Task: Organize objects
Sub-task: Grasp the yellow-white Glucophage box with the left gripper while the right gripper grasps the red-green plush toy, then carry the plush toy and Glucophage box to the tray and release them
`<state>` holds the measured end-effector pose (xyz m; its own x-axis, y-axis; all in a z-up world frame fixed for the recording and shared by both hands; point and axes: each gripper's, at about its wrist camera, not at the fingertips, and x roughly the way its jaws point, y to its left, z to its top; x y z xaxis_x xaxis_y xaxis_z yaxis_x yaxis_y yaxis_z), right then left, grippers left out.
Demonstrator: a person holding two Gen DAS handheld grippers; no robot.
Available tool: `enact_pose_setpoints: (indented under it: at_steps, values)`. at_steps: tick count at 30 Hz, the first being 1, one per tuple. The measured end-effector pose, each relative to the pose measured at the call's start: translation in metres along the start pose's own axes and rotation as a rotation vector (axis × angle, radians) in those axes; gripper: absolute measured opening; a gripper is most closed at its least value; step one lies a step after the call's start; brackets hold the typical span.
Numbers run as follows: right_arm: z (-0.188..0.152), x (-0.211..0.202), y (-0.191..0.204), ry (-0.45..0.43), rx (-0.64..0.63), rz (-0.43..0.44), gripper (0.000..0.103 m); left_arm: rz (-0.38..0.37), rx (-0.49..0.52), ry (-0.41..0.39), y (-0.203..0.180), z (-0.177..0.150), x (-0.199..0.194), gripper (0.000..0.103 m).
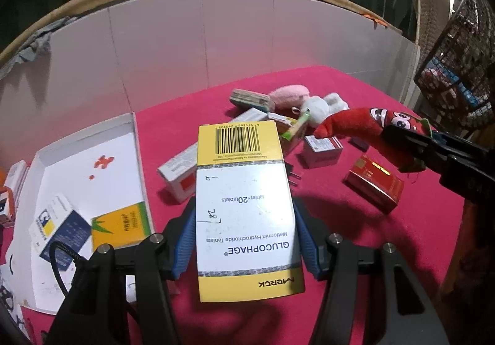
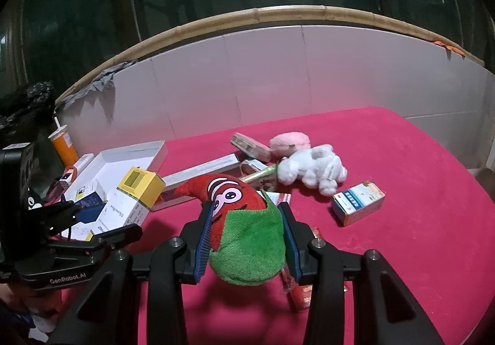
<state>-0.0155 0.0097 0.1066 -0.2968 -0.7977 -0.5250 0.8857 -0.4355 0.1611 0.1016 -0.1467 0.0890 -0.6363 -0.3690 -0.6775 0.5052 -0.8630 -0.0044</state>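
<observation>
Over the red cloth [image 1: 386, 240], the left gripper [image 1: 246, 240] clamps the Glucophage box [image 1: 244, 209] between its blue pads beside the white tray [image 1: 92, 165], while the right gripper [image 2: 247, 240] squeezes the chili plush [image 2: 244, 227] above the clutter.

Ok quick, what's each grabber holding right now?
Left gripper: closed on the Glucophage box.
Right gripper: closed on the red chili plush toy.
</observation>
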Motion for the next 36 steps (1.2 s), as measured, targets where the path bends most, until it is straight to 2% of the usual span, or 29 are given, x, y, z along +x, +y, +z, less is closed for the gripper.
enact_pose_setpoints:
  at_steps: [24, 28, 36]
  values:
    - [0.023, 0.013, 0.075, 0.033, -0.064, 0.064, 0.043, 0.077, -0.116, -0.117, 0.071, -0.004, -0.039, 0.057]
    - [0.026, 0.023, 0.090, 0.058, -0.055, 0.069, 0.043, 0.104, -0.133, -0.130, 0.090, -0.005, -0.043, 0.057]
    - [0.038, 0.042, 0.138, 0.067, -0.119, 0.107, 0.043, 0.181, -0.174, -0.154, 0.130, -0.006, -0.054, 0.057]
